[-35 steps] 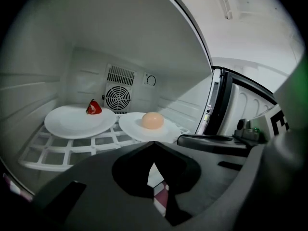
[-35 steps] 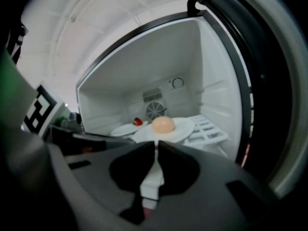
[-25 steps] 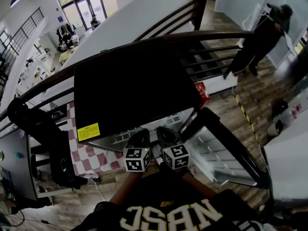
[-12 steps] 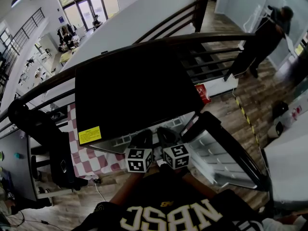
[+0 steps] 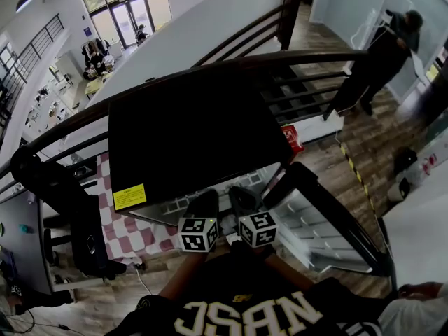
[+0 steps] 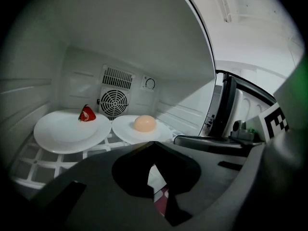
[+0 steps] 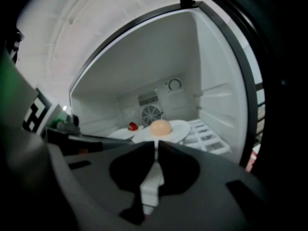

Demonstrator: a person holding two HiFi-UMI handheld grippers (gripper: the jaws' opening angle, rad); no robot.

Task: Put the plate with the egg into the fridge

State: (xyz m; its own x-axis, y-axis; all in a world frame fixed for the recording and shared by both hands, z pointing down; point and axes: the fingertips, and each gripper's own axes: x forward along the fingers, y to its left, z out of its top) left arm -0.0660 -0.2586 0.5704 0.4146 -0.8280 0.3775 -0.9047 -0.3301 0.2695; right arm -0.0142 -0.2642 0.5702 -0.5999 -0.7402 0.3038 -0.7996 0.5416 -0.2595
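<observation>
Wooden floor (image 5: 371, 135) and a dark curved railing (image 5: 210, 66) fill the head view, with a person (image 5: 381, 54) standing far off at upper right. Below the railing sits the black fridge (image 5: 196, 131), a yellow sticker (image 5: 129, 196) on its top and a red-and-white checked cloth (image 5: 122, 231) beside it. Its door (image 5: 329, 215) is swung open to the right. The left gripper (image 5: 204, 205) and right gripper (image 5: 241, 200) are side by side at the opening.

From the left gripper view, its jaws are pressed together with nothing between them. Inside, the plate with the egg (image 6: 132, 134) rests on the white wire shelf (image 6: 29, 165). The egg (image 6: 145, 123) is at its centre. Just to its left is a second plate (image 6: 62, 136) carrying a red piece of food (image 6: 87, 113). A round fan grille (image 6: 112, 102) is on the back wall.

From the right gripper view, these jaws are also closed and empty, pointing at the same plate inside the fridge.
</observation>
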